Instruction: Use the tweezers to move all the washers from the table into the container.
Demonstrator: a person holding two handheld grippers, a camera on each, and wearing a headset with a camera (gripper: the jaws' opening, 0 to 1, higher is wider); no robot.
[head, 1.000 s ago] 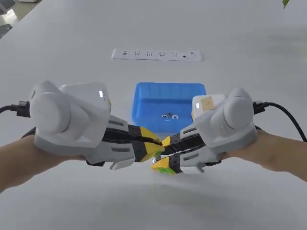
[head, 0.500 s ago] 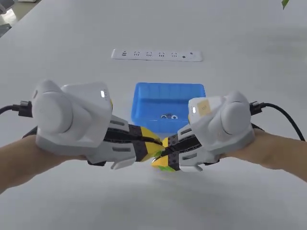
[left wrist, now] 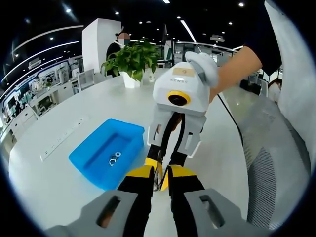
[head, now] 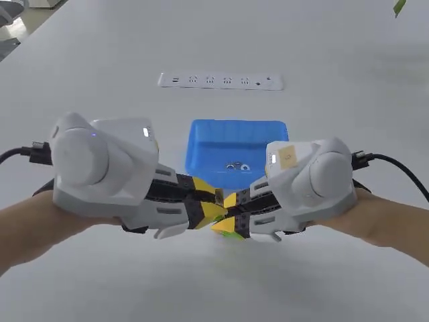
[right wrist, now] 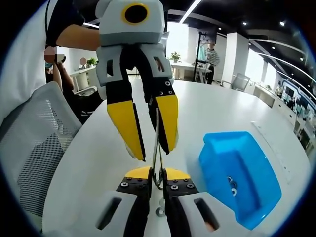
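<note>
My right gripper [right wrist: 157, 174] is shut on thin metal tweezers [right wrist: 157, 140], which stick out forward from its jaws. The left gripper [right wrist: 154, 154] faces it tip to tip, its yellow fingers [right wrist: 129, 127] on either side of the tweezers with a gap showing. In the head view both grippers meet just in front of the blue container [head: 201, 144], left gripper [head: 216, 206] against right gripper [head: 229, 216]. Two or three washers [head: 236, 166] lie in the container [left wrist: 94, 158]. A small ring like a washer [right wrist: 160, 212] lies on the table under my right jaws.
A white power strip [head: 221, 81] lies beyond the container on the white table [head: 335, 80]. A mesh office chair [right wrist: 34, 148] stands at the table's near edge. A potted plant [left wrist: 132, 61] stands far off on the table.
The two grippers stay tip to tip. The right one has edged slightly lower and toward the left one; the head view has shifted a little.
</note>
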